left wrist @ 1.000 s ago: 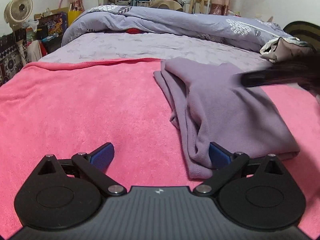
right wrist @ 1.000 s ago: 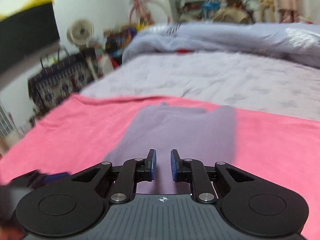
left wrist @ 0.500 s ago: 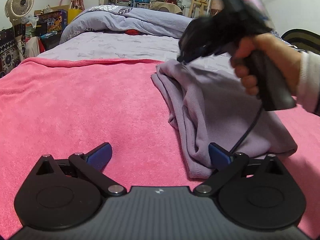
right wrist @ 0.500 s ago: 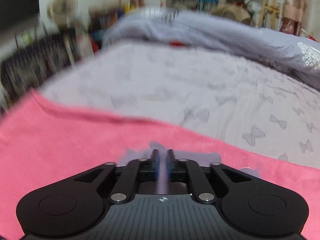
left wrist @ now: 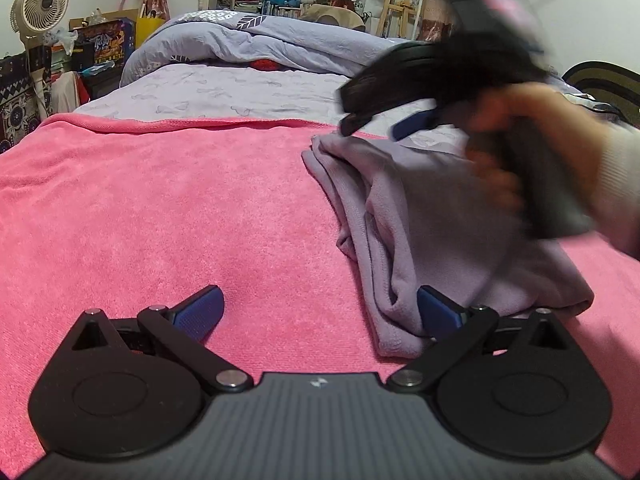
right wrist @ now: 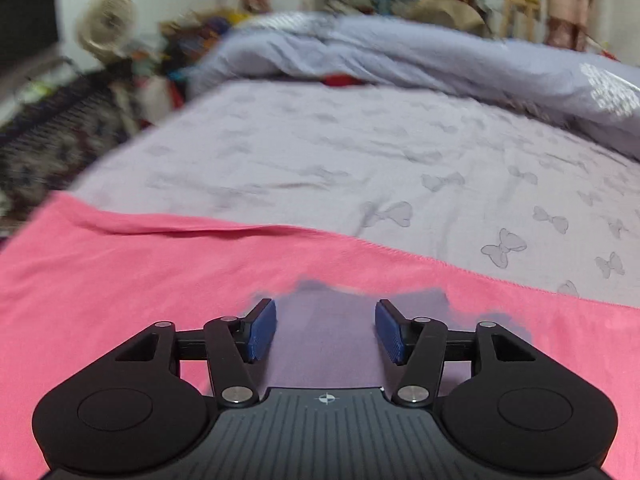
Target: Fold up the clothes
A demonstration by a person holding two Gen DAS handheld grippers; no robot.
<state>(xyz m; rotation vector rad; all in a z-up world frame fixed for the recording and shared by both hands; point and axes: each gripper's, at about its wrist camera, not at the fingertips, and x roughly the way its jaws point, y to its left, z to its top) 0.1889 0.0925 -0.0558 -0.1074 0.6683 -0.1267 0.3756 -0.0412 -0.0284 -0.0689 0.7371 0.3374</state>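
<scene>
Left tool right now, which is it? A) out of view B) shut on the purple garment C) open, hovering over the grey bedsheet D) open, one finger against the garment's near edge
D: the left tool is spread wide over the pink towel, its right finger at the near edge of the purple garment, nothing clamped.

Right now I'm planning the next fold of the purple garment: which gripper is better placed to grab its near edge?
Left gripper: open, low, one finger touching the purple garment near edge. Right gripper is raised.
</scene>
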